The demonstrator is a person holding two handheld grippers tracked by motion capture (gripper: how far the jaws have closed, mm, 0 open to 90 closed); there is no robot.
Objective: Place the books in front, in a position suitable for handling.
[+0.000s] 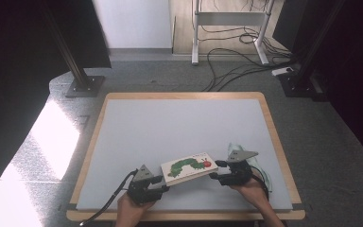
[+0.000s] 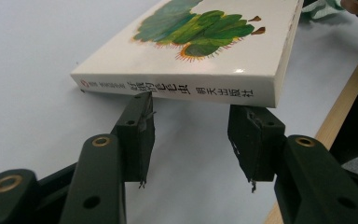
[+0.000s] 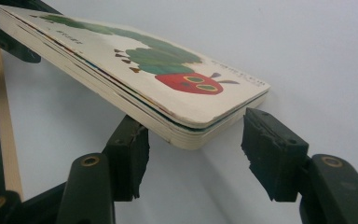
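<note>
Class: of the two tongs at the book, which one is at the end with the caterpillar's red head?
The right tongs: the book shows the red head there, the spine at the left tongs.

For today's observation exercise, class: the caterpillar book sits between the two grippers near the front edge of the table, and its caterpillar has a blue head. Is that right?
Not quite. The caterpillar's head is red, not blue, as the right gripper view shows on the book. The rest stands: the book lies between the left gripper and the right gripper, near the front edge of the table.

I can't tell whether either gripper's pads touch the book. Its far corner is cut off in the left gripper view, and its spine lettering is too small to read.
</note>
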